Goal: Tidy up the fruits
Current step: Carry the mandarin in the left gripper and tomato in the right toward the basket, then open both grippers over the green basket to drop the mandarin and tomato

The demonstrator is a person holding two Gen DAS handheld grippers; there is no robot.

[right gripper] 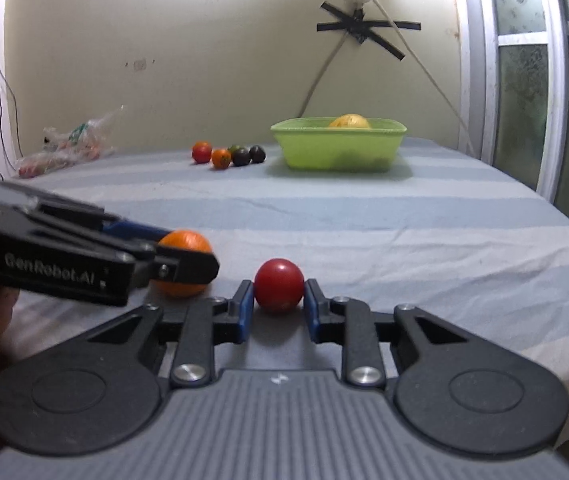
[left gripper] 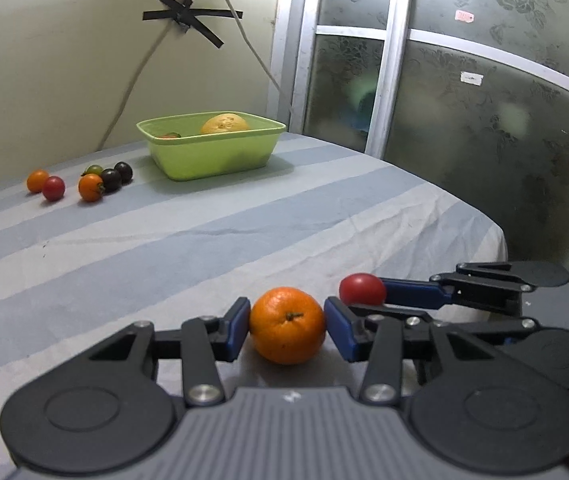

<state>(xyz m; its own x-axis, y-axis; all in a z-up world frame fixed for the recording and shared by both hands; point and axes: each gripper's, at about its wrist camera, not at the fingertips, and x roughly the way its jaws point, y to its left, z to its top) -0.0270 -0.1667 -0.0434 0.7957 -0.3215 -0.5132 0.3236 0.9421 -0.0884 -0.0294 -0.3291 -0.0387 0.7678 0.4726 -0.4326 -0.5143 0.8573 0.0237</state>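
My left gripper is shut on an orange mandarin that rests on the striped cloth near the table's front. My right gripper is shut on a red tomato just right of the mandarin. The tomato also shows in the left wrist view, held by the right gripper's blue pads. A green tub stands at the far side with a yellow fruit and a small tomato inside. It also shows in the right wrist view.
Several small tomatoes, orange, red and dark, lie left of the tub; they also show in the right wrist view. A plastic bag lies at the far left by the wall. The table edge drops off at the right, beside frosted glass doors.
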